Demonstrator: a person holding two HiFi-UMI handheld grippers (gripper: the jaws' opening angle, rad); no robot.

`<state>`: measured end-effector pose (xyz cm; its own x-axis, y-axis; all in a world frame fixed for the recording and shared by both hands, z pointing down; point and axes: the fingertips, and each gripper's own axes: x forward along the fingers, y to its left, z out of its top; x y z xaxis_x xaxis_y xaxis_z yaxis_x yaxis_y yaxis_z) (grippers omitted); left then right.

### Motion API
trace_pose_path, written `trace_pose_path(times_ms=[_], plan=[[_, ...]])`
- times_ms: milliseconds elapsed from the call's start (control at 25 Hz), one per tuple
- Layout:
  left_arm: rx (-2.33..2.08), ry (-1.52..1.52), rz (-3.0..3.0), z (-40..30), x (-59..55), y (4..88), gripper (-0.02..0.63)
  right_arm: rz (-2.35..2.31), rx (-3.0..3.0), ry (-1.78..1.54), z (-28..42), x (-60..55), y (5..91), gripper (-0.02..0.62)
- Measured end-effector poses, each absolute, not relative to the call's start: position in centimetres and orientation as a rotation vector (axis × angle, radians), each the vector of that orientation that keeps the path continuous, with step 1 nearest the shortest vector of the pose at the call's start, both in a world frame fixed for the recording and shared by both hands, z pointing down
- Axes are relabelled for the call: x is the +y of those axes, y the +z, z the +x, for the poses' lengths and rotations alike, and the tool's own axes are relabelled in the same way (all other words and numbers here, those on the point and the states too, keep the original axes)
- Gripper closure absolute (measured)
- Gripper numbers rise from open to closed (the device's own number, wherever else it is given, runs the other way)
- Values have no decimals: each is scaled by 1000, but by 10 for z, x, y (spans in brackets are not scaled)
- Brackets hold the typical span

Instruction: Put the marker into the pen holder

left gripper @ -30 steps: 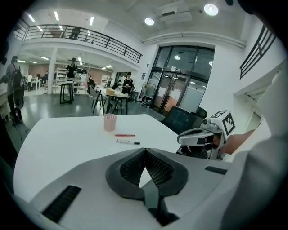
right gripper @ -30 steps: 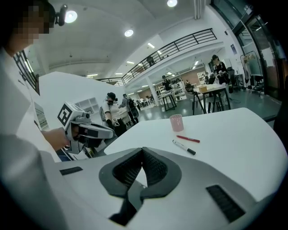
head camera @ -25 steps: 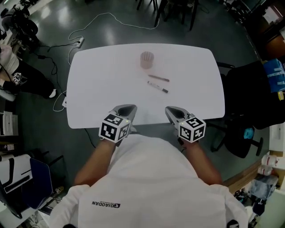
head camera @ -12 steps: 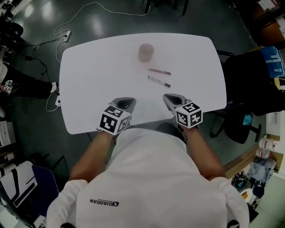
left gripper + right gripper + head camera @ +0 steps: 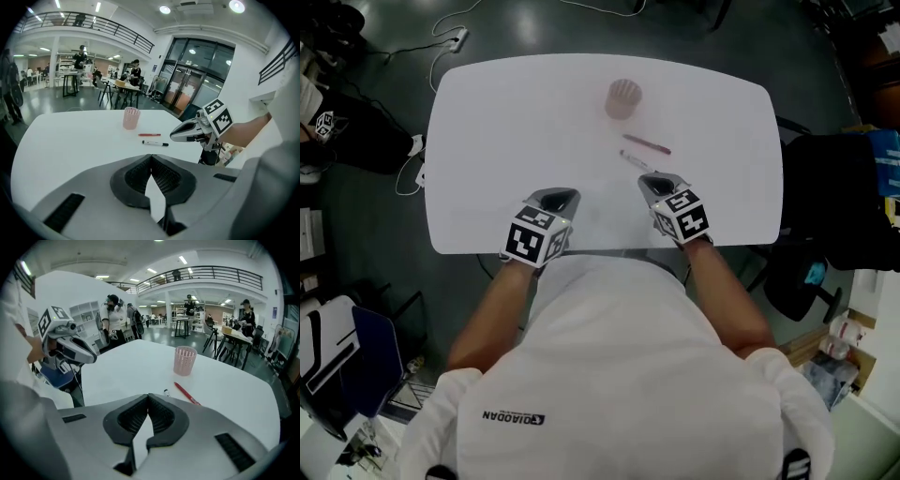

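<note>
A pink mesh pen holder (image 5: 623, 97) stands upright at the far middle of the white table (image 5: 487, 141). In front of it lie a red pen (image 5: 648, 144) and, closer to me, a white marker with a black cap (image 5: 632, 159). My right gripper (image 5: 654, 181) is shut and empty, its tip just short of the marker's near end. In the right gripper view only the marker's end (image 5: 166, 392) shows over the shut jaws, beside the red pen (image 5: 187, 393) and holder (image 5: 185, 360). My left gripper (image 5: 555, 199) is shut and empty over the table's near part, left of the marker (image 5: 155, 143).
A dark office chair (image 5: 834, 187) stands off the table's right edge. Cables and a power strip (image 5: 455, 37) lie on the floor beyond the far left corner. People and furniture fill the hall behind the table.
Both grippers have moved forward from the near edge out over the table. The right one has come up close to the marker; the marker, pen and holder lie as before.
</note>
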<state>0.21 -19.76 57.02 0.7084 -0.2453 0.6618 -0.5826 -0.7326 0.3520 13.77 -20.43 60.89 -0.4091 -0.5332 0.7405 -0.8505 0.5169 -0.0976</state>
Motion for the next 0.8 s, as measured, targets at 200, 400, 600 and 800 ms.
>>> trace_pose_path(times_ms=[200, 400, 600, 800], plan=[[-722, 809, 2281, -8, -204, 584, 578, 930, -2018, 513, 138, -229, 644, 575], [-815, 753, 2219, -16, -209, 584, 578, 809, -1962, 456, 133, -249, 674, 567], [-890, 738, 2164, -31, -215, 588, 578, 770, -1939, 467, 136, -270, 692, 515], [-929, 727, 2106, -44, -211, 596, 578, 729, -1865, 491, 140, -283, 707, 483]])
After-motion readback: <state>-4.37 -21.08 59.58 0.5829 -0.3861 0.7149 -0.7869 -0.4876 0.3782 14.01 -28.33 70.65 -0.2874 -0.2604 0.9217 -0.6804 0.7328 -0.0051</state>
